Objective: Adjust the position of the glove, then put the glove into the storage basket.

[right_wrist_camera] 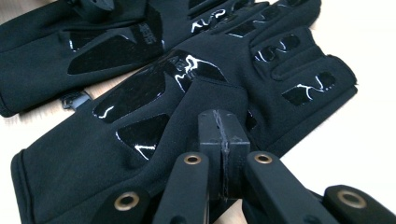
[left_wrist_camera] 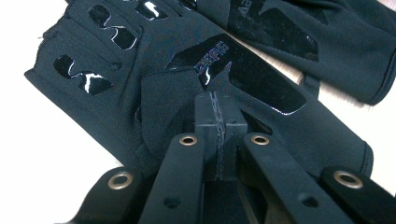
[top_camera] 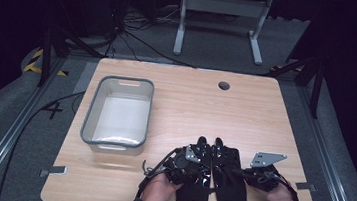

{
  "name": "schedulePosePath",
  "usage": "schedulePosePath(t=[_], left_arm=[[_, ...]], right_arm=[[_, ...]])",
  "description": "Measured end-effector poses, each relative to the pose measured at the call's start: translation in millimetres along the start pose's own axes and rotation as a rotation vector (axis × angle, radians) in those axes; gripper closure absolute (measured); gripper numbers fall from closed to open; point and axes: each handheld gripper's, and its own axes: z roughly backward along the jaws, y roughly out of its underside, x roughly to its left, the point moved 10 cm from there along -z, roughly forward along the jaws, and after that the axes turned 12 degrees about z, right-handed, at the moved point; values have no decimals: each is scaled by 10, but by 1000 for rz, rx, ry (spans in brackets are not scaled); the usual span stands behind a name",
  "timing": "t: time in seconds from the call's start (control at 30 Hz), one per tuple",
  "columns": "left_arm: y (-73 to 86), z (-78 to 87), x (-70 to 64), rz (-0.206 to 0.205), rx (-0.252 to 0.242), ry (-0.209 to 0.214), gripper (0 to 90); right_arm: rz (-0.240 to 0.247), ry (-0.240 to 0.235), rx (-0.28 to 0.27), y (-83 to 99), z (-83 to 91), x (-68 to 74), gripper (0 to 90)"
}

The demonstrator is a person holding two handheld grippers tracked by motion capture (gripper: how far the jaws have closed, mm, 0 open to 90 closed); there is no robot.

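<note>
Two black gloves lie side by side at the table's near edge; the left gripper [left_wrist_camera: 218, 122] pinches a fold of the left glove [left_wrist_camera: 154, 88], the right gripper [right_wrist_camera: 223, 140] nips the right glove [right_wrist_camera: 187, 102]. Thin bites of fabric – either could slip free on the lift

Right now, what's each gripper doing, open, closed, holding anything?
Left gripper: closed, pinching a fold of the left glove.
Right gripper: closed, pinching a fold of the right glove.
</note>
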Motion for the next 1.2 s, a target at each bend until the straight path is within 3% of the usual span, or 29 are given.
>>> schedulePosePath(t=[0.23, 0.4, 0.47, 0.63, 0.77, 0.87, 1.07, 1.2], left_arm=[[-28, 6, 40, -9, -3, -16, 888], [-40, 87, 74, -5, -26, -28, 831], [-42, 160, 96, 9, -51, -34, 757], [-22, 290, 200, 54, -92, -61, 682], [62, 296, 304, 96, -81, -82, 534], [80, 267, 329, 126, -76, -65, 477], [122, 166, 370, 124, -37, -74, 481], [115, 150, 361, 113, -44, -91, 576]], right_arm=[[11, -21, -3, -34, -20, 67, 900], [15, -19, -13, -44, -3, 64, 900], [11, -13, -29, -55, 44, 47, 900], [8, -10, -40, -46, 88, 40, 900], [14, -22, -34, -19, 84, 71, 900], [16, -28, -34, -6, 98, 86, 900], [20, -38, -10, 52, 68, 101, 900], [22, -43, -4, 60, 50, 109, 900]])
